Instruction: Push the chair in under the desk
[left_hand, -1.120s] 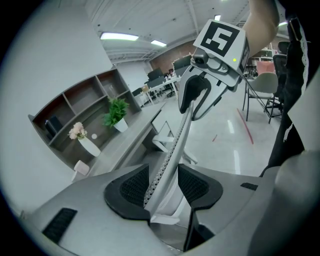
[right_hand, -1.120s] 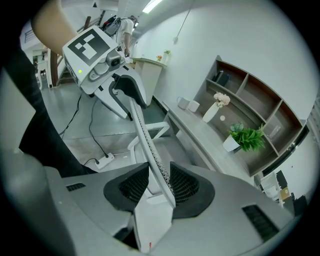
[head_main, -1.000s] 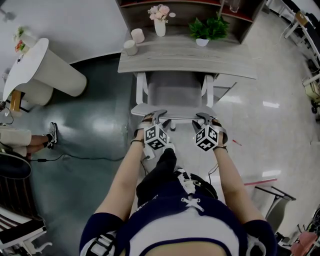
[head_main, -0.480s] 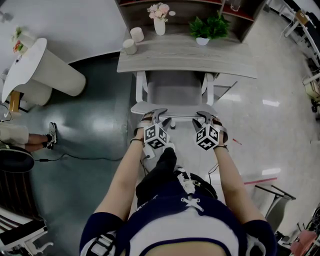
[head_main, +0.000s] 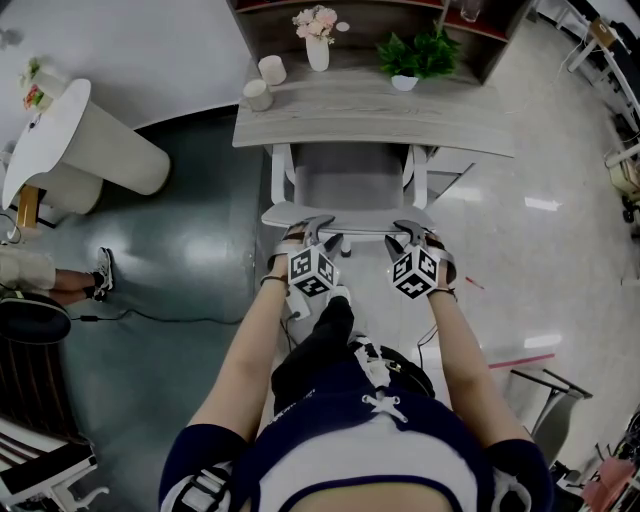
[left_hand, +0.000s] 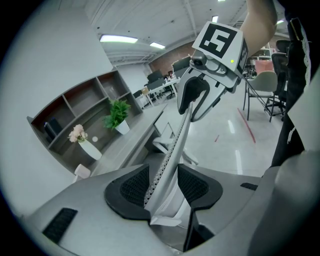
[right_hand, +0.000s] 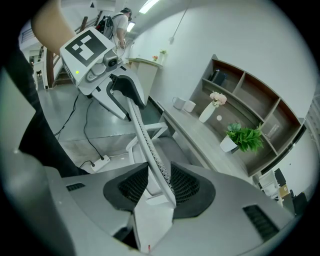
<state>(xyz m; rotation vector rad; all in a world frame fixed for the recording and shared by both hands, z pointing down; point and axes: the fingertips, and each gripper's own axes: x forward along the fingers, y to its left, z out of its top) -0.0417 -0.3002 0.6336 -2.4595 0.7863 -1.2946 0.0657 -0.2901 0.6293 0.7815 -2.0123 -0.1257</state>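
A white-framed chair with a grey seat (head_main: 345, 185) stands with its seat partly under the grey wooden desk (head_main: 370, 115). Its backrest (head_main: 350, 218) shows as a thin white bar facing me. My left gripper (head_main: 312, 232) grips the left part of that bar and my right gripper (head_main: 410, 234) the right part. In the left gripper view the perforated backrest edge (left_hand: 172, 155) runs between the dark pads of the left gripper (left_hand: 164, 185). The right gripper view shows the same backrest edge (right_hand: 145, 140) clamped in the right gripper (right_hand: 159, 184).
On the desk stand a vase of pink flowers (head_main: 318, 40), a potted plant (head_main: 412, 55) and two cups (head_main: 262, 85); shelves rise behind it. A white round table (head_main: 70, 130) and a person's foot (head_main: 100, 272) are at the left. A cable (head_main: 160, 315) crosses the floor.
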